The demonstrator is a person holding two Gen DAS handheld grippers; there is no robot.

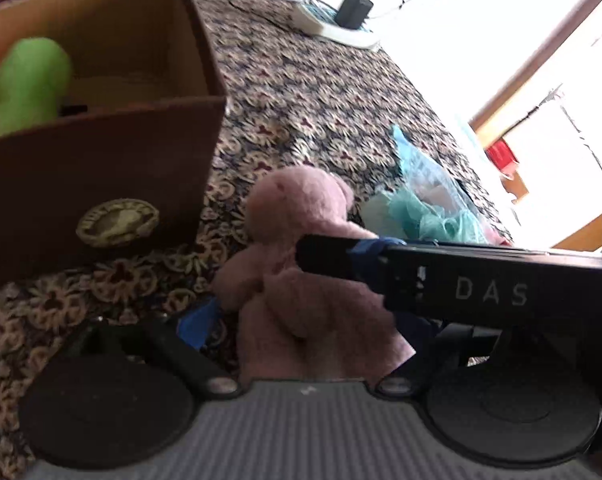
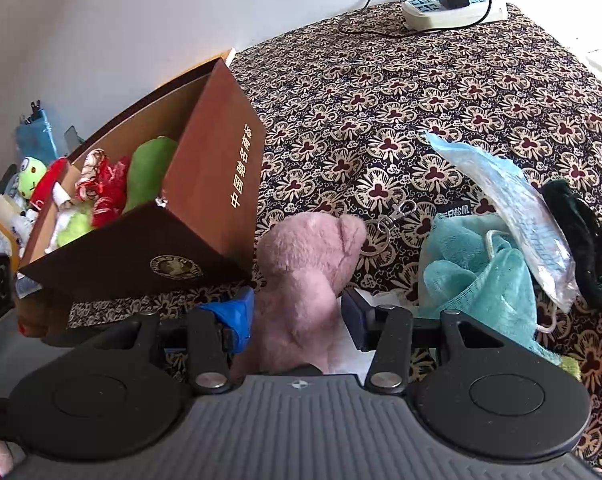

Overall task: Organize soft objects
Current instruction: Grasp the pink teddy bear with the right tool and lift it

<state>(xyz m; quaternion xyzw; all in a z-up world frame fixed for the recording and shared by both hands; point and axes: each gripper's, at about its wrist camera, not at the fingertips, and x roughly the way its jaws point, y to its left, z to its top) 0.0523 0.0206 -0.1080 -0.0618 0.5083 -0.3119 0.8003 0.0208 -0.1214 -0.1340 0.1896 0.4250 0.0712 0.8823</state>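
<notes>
A pink plush bear (image 2: 301, 276) stands on the flowered cloth just right of the brown box (image 2: 221, 184). My right gripper (image 2: 297, 312) is shut on its body, one pad on each side. In the left wrist view the bear (image 1: 297, 208) sits between the widely spread fingers of my left gripper (image 1: 307, 324), which is open. A black finger (image 1: 329, 258) of the right gripper crosses in from the right and presses on the bear. The box (image 1: 101, 184) holds a green plush (image 1: 29, 84), and the right wrist view also shows red and white soft items (image 2: 101, 192) inside.
Right of the bear lie a teal cloth (image 2: 473, 272), a clear plastic bag (image 2: 513, 216), a dark green scrunchie (image 2: 581, 240) and a keyring (image 2: 389, 220). A power strip (image 2: 453, 12) with cables sits at the far edge. A frog plush (image 2: 31, 176) is left of the box.
</notes>
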